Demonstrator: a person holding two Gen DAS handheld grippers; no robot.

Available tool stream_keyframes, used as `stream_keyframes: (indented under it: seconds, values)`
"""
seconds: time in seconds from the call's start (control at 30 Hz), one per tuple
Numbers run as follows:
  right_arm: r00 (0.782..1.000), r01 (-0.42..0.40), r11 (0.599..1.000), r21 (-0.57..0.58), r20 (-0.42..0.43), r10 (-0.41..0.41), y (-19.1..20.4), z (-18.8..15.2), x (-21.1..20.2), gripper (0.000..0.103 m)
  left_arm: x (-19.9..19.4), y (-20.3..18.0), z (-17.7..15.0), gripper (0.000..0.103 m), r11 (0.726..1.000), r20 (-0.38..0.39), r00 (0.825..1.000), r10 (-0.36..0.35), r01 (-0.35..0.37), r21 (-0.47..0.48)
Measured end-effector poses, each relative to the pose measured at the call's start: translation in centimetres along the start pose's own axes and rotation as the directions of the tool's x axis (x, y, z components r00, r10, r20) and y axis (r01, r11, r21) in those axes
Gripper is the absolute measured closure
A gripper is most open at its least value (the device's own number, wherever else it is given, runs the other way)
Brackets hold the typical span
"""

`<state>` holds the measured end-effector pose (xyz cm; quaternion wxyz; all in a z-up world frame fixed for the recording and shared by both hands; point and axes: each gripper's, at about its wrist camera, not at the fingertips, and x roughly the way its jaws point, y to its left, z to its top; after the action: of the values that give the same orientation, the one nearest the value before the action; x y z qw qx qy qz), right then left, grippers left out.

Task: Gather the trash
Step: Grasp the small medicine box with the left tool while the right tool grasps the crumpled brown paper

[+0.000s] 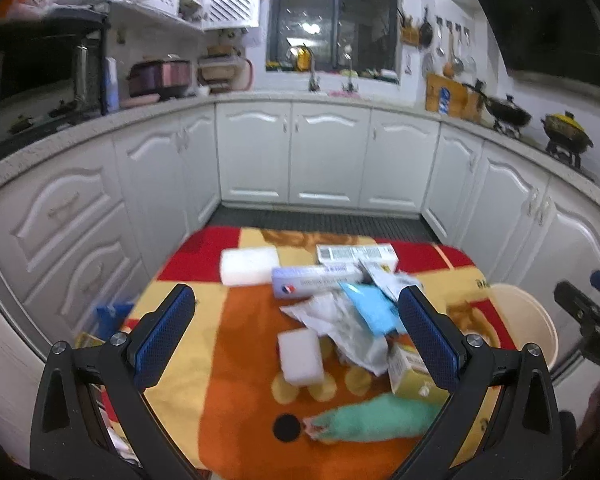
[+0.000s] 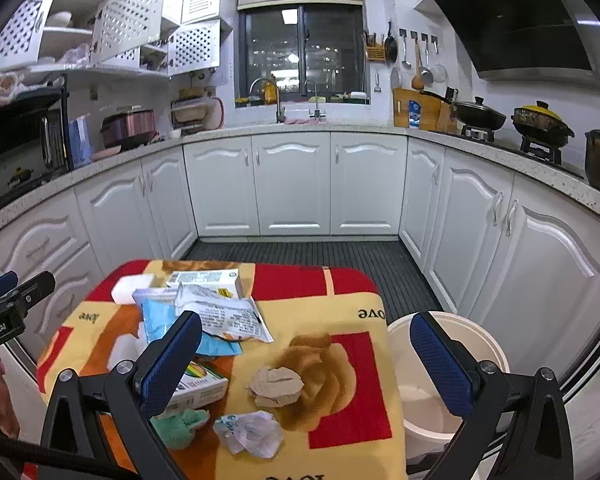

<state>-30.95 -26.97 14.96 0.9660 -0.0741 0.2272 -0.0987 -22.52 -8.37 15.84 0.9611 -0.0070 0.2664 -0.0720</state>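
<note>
Trash lies on a table under a red, orange and yellow cloth [image 2: 340, 308]. My right gripper [image 2: 306, 358] hangs open and empty over the near edge, above a brown crumpled paper ball [image 2: 276, 386] and a white crumpled wrapper [image 2: 250, 432]. A cream bucket [image 2: 424, 404] stands by the table's right side. My left gripper [image 1: 300, 326] is open and empty over the cloth [image 1: 236, 340], above a white foam block [image 1: 300, 354], a crumpled silver wrapper [image 1: 348, 328], a blue packet [image 1: 374, 308] and a green wad [image 1: 376, 418].
Farther back lie a second foam block [image 1: 249, 265], a long purple box [image 1: 316, 280] and a white carton [image 1: 356, 254]. A yellow carton [image 2: 198, 388] lies under the right gripper's left finger. White kitchen cabinets [image 2: 292, 184] ring the table on a dark ribbed floor.
</note>
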Motion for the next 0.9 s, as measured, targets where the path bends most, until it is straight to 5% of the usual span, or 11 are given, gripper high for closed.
stream_keyframes:
  seconds: [0.2, 0.4, 0.57, 0.73, 0.9]
  values:
    - [0.998, 0.036, 0.999, -0.021, -0.057, -0.037, -1.3, -0.6, 1.5, 0.000, 0.4, -2.8, -1.1, 0.002, 0.994, -0.078, 0.993, -0.088, 0.092, 0.059]
    - [0.987, 0.029, 1.000, 0.003, -0.159, -0.028, -3.4, -2.0, 4.1, 0.000, 2.9, -7.3, -2.6, 0.001, 0.972, -0.214, 0.964, -0.156, 0.189, 0.143]
    - [0.972, -0.051, 0.997, 0.054, -0.225, 0.062, -4.3, -3.0, 6.2, 0.000, 4.8, -9.7, -3.6, 0.001, 0.953, -0.254, 0.958, -0.137, 0.197, 0.229]
    - [0.924, -0.158, 0.976, 0.152, -0.326, 0.201, -4.6, -4.1, 9.7, 0.013, 7.5, -10.0, -4.1, 0.003, 0.948, -0.321, 0.939, -0.121, 0.206, 0.244]
    - [0.863, -0.239, 0.956, 0.170, -0.413, 0.290, -2.5, -5.2, 13.3, 0.021, 9.7, -9.6, -4.6, 0.039, 0.946, -0.407, 0.902, -0.146, 0.248, 0.210]
